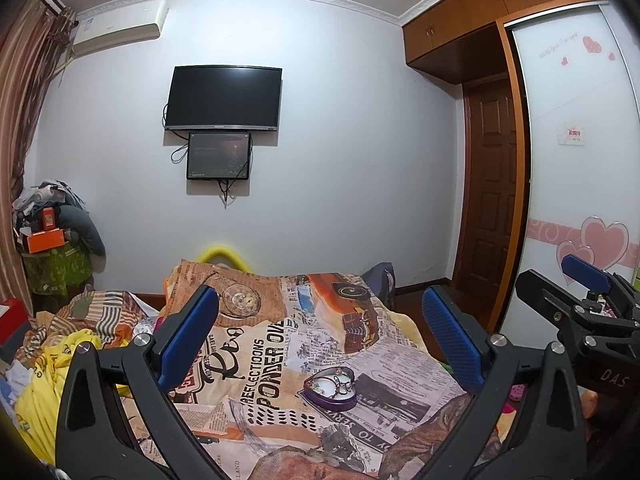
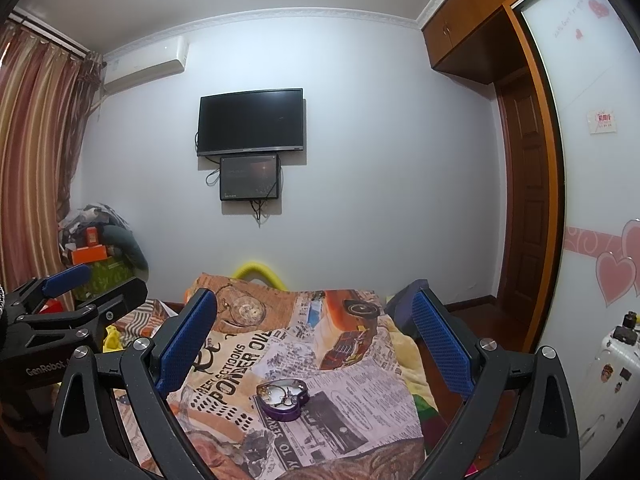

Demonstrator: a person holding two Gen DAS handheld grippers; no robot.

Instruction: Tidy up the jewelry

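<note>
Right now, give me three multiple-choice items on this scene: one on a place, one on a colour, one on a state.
1. The heart-shaped tin sits:
A. on the printed bedspread
B. on the floor
C. on a shelf

2. The tin's side wall is:
A. red
B. purple
C. green

3. The tin is:
A. lidded
B. upside down
C. open, with jewelry inside

Answers:
1 A, newspaper-print fabric surrounds it.
2 B, its wall shows purple in both views.
3 C, rings and metal pieces lie visible inside.

Both the left gripper and right gripper are open, holding nothing.

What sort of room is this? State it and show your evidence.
Most likely a home bedroom: a bed with a printed blanket, a wall TV facing it, and a wardrobe beside the door. A heart-shaped jewelry tin sits open on the bed.
</note>
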